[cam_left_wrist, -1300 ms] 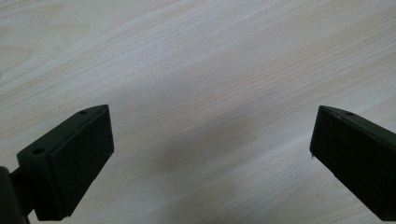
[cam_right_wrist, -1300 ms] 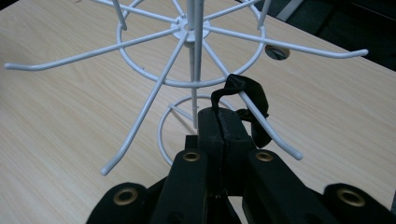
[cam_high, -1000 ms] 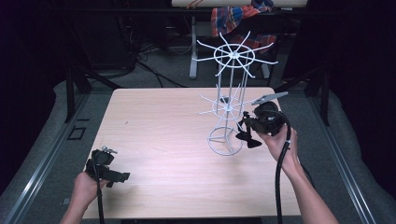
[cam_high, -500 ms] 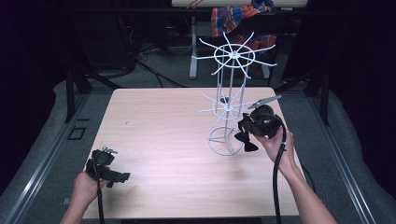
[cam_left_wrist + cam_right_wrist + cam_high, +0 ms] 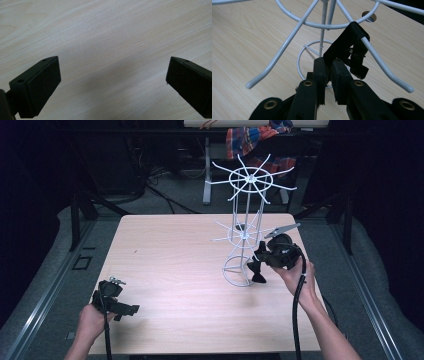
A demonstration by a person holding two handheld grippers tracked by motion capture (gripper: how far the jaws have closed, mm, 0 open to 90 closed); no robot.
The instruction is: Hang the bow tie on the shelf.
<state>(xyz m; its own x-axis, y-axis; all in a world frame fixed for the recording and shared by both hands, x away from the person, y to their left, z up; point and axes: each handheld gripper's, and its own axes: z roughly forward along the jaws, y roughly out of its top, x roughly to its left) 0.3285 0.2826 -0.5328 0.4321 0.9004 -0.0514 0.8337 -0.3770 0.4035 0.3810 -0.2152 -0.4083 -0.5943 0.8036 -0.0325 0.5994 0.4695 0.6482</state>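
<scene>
The right tool point(image 5: 329, 62) is closed on the flat tail of a black clip point(image 5: 347, 45). Its jaws have just been opening a little, but in the right gripper view the tail sits between the pads and they seem to touch it. From the tool the clip runs up and away to the right, and its far end sits on one sloping arm of the white wire rack point(image 5: 287, 42), on the lower ring of arms. The clip's long axis lies almost in line with the jaws, so pulling straight back along it looks like the clean way out.

The rack's upright rods and base ring lie just beyond the tool, and neighbouring arms spread to either side, so sideways room is tight. Behind the hand the tabletop point(image 5: 175, 255) is open, though its right edge is near.

The left tool point(image 5: 127, 309) is well apart at the near left corner, jaws wide over bare wood, holding nothing. The right hand is plainly the nearer one.
</scene>
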